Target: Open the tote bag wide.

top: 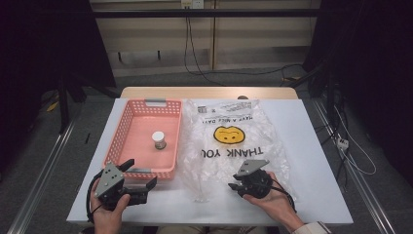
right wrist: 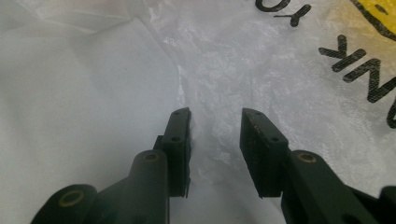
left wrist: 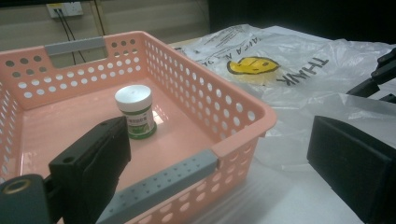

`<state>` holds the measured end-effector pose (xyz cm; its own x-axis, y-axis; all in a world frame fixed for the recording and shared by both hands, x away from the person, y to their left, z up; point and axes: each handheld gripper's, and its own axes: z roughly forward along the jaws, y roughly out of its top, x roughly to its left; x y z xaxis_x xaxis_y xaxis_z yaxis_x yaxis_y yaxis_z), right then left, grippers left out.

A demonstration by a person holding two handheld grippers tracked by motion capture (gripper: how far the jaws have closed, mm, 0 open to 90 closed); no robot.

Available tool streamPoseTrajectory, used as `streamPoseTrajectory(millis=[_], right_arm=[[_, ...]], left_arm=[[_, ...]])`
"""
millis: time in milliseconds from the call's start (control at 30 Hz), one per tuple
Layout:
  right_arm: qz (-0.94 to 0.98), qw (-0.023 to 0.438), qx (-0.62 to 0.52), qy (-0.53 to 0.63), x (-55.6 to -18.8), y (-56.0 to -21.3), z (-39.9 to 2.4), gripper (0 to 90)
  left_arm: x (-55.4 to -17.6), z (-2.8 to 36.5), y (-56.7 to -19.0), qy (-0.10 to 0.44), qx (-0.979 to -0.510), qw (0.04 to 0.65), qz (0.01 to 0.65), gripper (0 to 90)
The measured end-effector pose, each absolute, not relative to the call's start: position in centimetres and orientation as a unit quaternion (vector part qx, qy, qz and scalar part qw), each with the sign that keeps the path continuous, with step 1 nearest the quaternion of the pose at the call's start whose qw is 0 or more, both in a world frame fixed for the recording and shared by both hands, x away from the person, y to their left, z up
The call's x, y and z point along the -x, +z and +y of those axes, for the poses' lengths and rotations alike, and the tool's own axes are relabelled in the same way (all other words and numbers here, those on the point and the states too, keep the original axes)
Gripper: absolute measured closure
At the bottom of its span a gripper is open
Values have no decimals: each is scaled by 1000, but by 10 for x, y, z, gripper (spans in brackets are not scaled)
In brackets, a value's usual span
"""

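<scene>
crinkly clear plastic bag with a yellow smiley face (top: 229, 141) is lying flat in the middle of the high view, right of the pink plastic basket with holes (top: 127, 119). the right gripper (right wrist: 215, 116) is sitting low on the bag's near edge, jaws narrowed but not yet pinching. it should be catching just one thin layer, then lifting slowly. the left gripper (left wrist: 219, 154) is waiting wide open, holding nothing, by the basket's near corner. one small white-lidded jar with a green label (left wrist: 136, 112) is standing inside the basket.
</scene>
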<state>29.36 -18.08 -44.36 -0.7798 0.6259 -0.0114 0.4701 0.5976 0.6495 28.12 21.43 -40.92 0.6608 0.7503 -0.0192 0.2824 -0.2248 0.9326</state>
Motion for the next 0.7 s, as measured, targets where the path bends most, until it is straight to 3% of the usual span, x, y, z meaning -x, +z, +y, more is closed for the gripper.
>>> streamPoseTrajectory(millis=[433, 700], right_arm=[[885, 115, -307, 329, -296, -442, -183, 709], [892, 130, -302, 310, -297, -450, -173, 613]], left_arm=[[-282, 215, -409, 227, -755, 513, 340, 59], [-282, 214, -410, 225, -754, 514, 341, 59]])
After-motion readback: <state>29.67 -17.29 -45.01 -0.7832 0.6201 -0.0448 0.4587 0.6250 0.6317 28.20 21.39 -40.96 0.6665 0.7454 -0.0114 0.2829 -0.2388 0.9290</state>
